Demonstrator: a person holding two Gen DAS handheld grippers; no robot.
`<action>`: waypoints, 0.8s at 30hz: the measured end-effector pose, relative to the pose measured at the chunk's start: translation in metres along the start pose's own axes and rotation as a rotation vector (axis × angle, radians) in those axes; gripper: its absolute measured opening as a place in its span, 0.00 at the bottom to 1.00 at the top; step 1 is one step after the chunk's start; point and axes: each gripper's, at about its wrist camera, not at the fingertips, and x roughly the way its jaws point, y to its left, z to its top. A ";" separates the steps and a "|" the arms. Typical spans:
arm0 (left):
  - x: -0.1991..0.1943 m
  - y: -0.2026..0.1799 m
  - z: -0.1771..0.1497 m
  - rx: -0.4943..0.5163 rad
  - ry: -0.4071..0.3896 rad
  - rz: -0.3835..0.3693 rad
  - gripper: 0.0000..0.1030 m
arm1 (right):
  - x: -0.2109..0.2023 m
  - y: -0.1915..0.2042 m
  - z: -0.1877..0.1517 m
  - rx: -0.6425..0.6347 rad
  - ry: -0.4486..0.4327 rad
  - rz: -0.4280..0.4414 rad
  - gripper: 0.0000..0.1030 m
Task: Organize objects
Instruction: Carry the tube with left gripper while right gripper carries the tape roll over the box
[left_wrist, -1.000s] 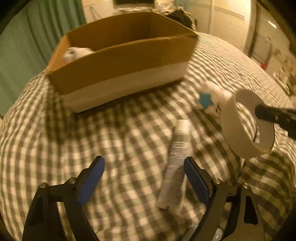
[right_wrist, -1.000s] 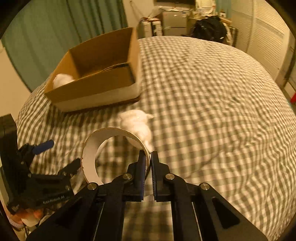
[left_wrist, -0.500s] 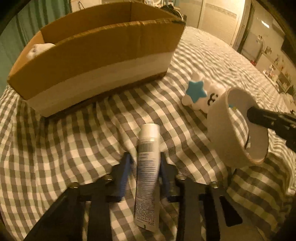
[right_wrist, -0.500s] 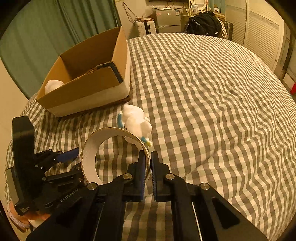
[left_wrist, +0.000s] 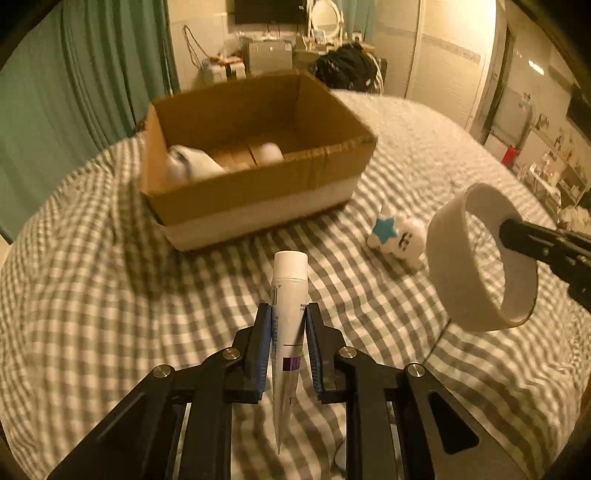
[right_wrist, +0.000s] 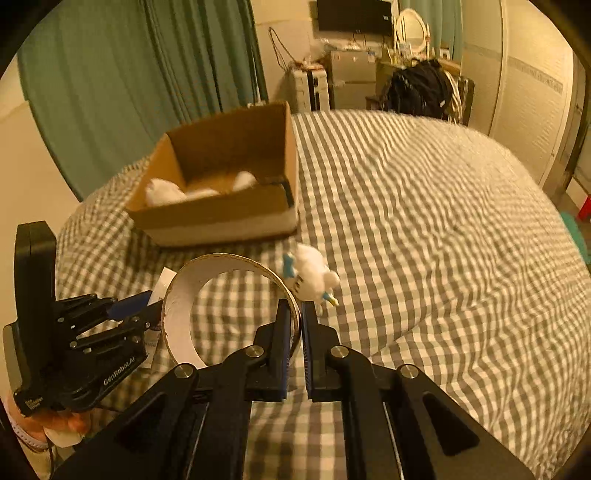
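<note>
Cardboard walls of the open box (left_wrist: 258, 188) stand ahead on the grey-and-white checked bedspread (left_wrist: 92, 295), with a couple of white items already lying inside. A second ago the white tube (left_wrist: 290, 295) lay flat on the cloth between the spread fingers of the left gripper (left_wrist: 288, 325); now those fingers are clenched on its body, and the tube is lifted clear of the bed, cap pointing toward the box. The right gripper (right_wrist: 300, 332) pinches the wall of a white tape roll (right_wrist: 221, 295), as it did before, and holds it in the air just to the right of the tube. A small white plush toy with a blue star (left_wrist: 399, 238) still lies on the bedspread near the box's right corner, untouched. With both claws loaded and raised, the pick-up looks finished on each side; the likely next step is carrying tube and roll over the box rim and letting go. The toy would remain for a later trip.
</note>
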 end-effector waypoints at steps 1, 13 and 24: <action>-0.010 0.004 0.002 -0.008 -0.018 -0.001 0.18 | -0.005 0.004 0.002 -0.007 -0.009 -0.001 0.06; -0.098 0.031 0.042 -0.027 -0.181 0.040 0.18 | -0.067 0.044 0.036 -0.085 -0.143 0.018 0.06; -0.100 0.057 0.106 -0.010 -0.250 0.063 0.18 | -0.064 0.058 0.107 -0.116 -0.213 0.065 0.05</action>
